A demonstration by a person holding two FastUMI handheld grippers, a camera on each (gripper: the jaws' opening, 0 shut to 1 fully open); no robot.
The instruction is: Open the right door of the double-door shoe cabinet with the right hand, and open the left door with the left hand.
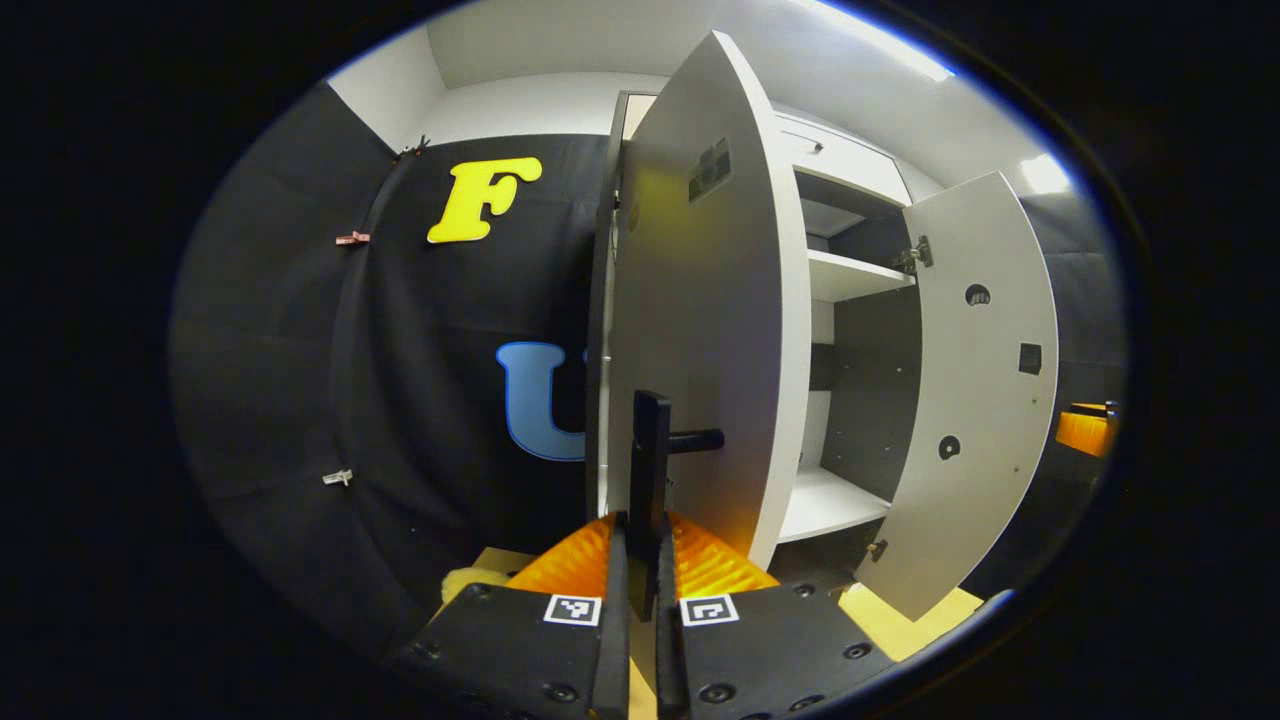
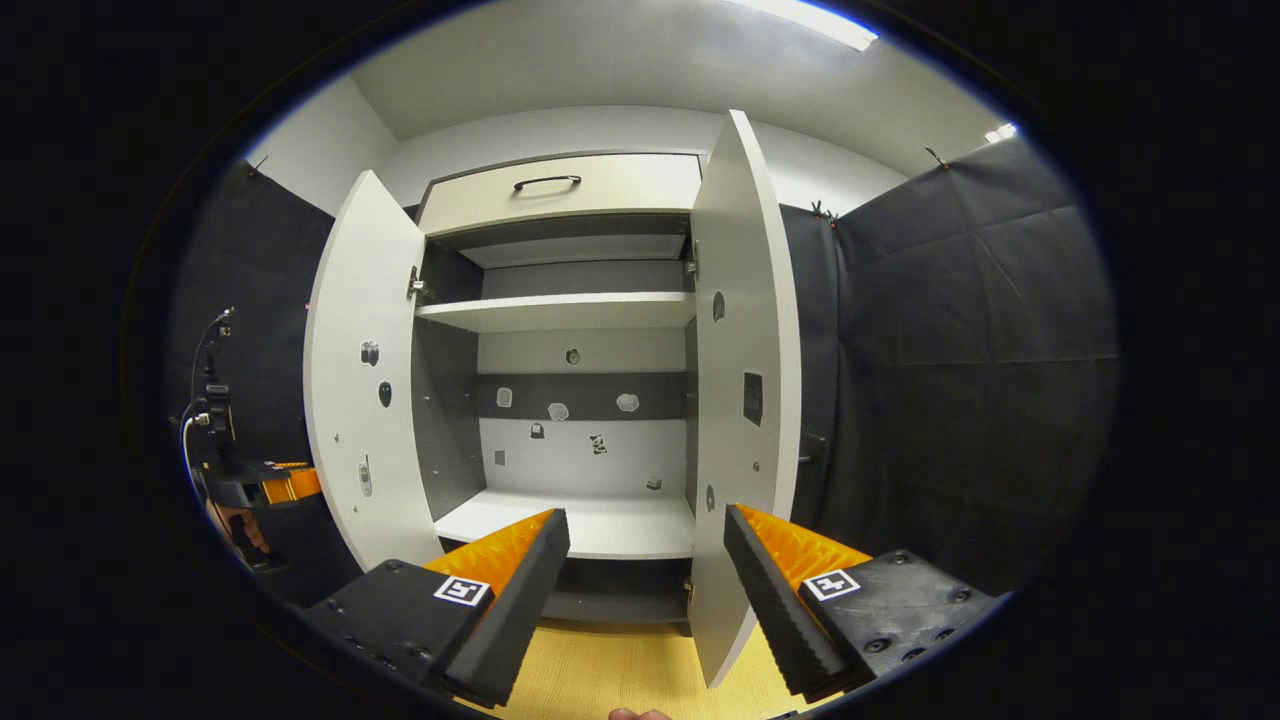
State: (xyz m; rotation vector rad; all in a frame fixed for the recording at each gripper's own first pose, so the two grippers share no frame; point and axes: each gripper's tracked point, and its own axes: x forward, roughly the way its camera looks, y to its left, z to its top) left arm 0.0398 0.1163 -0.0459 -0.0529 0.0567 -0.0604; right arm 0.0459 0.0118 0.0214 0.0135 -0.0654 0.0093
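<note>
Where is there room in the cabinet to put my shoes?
The bottom shelf between the left door and right door is bare, as is the upper shelf. The left gripper, clamped on the left door's handle, crowds that door's edge.

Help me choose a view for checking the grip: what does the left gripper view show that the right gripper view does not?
Left gripper view: the left gripper closed on the handle of the left door, seen up close.

Right gripper view: the right gripper open and touching nothing, facing the cabinet's back panel, with the top drawer above.

Shared: the left door and the right door both swung open, and the upper shelf inside.
</note>
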